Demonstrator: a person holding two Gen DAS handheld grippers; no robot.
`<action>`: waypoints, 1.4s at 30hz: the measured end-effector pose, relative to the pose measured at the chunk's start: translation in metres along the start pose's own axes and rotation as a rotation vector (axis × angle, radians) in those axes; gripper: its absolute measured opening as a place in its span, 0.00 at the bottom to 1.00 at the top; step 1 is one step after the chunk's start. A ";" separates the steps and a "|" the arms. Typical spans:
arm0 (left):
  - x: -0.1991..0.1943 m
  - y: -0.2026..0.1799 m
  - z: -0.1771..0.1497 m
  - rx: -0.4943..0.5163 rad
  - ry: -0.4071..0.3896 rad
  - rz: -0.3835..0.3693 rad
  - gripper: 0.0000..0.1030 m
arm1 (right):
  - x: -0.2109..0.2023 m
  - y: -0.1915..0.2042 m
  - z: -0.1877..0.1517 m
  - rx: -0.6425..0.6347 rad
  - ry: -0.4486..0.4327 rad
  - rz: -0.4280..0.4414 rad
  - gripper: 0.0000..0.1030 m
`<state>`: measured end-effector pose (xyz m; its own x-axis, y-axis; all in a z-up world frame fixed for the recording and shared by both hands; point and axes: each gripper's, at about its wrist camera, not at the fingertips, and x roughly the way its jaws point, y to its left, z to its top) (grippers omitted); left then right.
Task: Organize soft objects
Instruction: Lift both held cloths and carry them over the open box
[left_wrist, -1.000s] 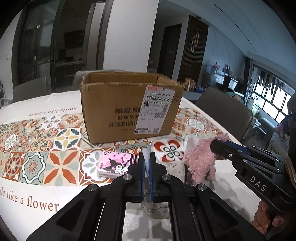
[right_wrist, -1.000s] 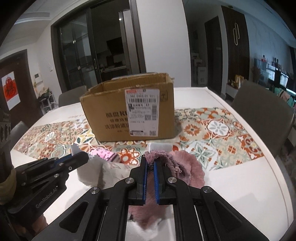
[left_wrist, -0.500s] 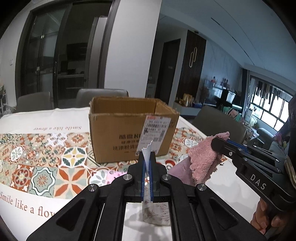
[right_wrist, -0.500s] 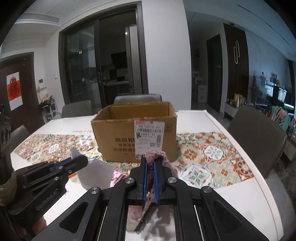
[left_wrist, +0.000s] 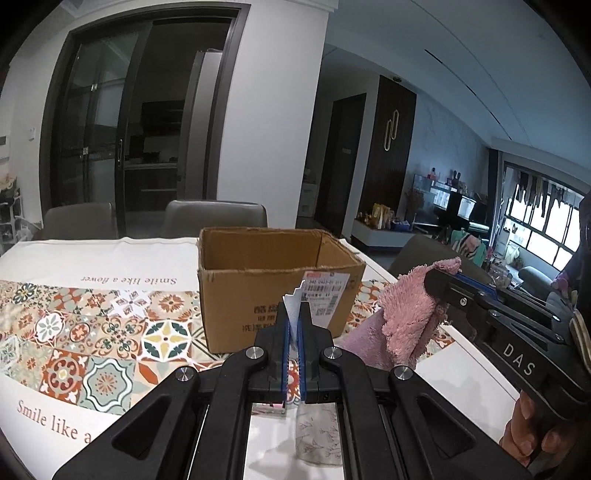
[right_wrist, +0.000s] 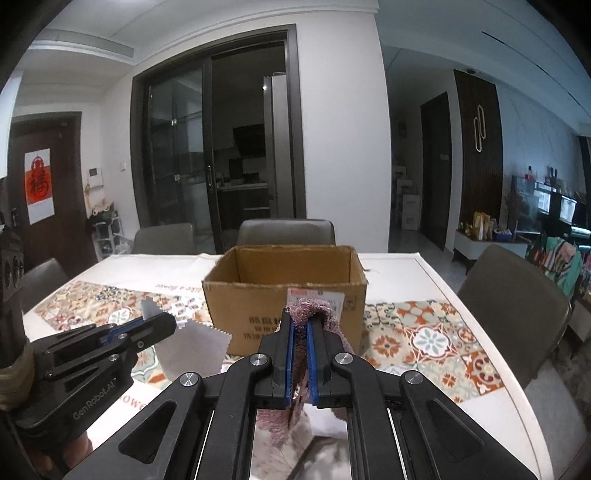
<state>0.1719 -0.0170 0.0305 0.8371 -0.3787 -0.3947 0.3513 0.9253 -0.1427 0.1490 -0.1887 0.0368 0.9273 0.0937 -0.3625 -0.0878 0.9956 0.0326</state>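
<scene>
With the left gripper (left_wrist: 294, 325) clamped on a white cloth (left_wrist: 293, 314) and the right gripper (right_wrist: 300, 332) on a pink towel (right_wrist: 314, 314), both likely need carrying forward over the open box (right_wrist: 288, 273) ahead.

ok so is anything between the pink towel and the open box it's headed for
Nothing visible. The right gripper holds the pink towel just short of the cardboard box, whose open top looks unblocked.
</scene>
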 end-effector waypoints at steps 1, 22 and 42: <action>0.000 0.001 0.003 0.001 -0.003 0.004 0.05 | 0.000 0.001 0.003 -0.003 -0.006 0.002 0.08; -0.012 0.017 0.041 -0.014 -0.059 0.087 0.05 | 0.012 0.015 0.053 -0.054 -0.090 0.085 0.08; 0.001 0.007 0.105 0.085 -0.127 0.040 0.06 | 0.027 0.013 0.096 -0.063 -0.115 0.093 0.08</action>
<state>0.2194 -0.0131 0.1247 0.8955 -0.3465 -0.2794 0.3469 0.9366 -0.0495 0.2079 -0.1729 0.1168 0.9494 0.1886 -0.2512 -0.1946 0.9809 0.0009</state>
